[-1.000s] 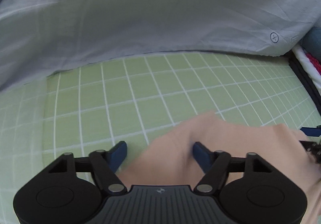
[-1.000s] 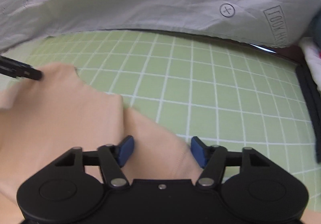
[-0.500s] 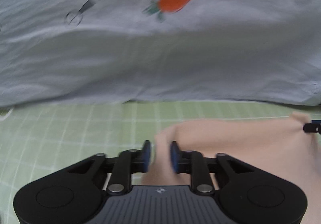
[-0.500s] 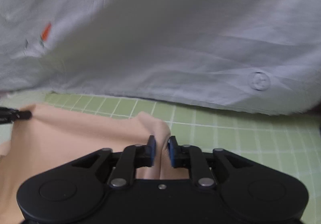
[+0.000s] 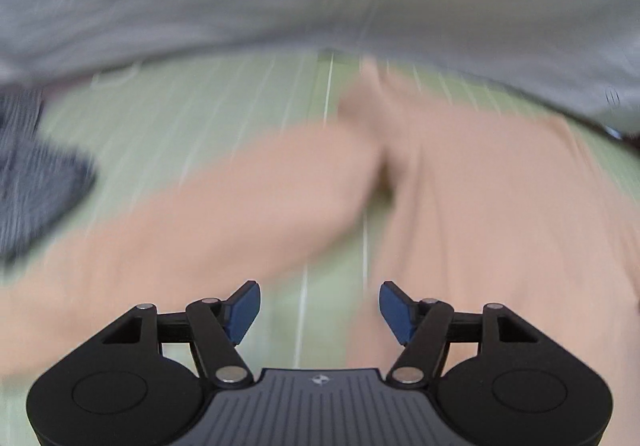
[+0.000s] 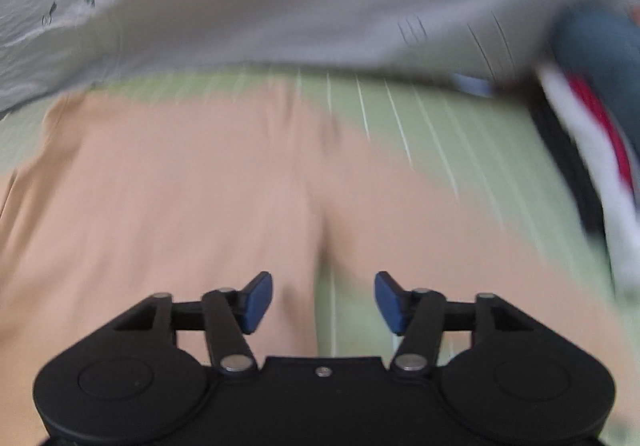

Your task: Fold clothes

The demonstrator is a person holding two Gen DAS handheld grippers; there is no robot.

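Both grippers stood spread with nothing between their blue pads: my left gripper point(image 5: 320, 310) and my right gripper point(image 6: 323, 302). The peach garment point(image 5: 460, 206) lay on the green grid mat point(image 5: 200, 118), ahead of and beneath both jaws. No containers were visible. The left wrist view alone showed a dark checked cloth point(image 5: 36, 174) at the mat's left edge. The right wrist view alone showed a red-and-white fabric point(image 6: 600, 150) at the right. Grey printed sheeting point(image 6: 280, 6) ran behind.
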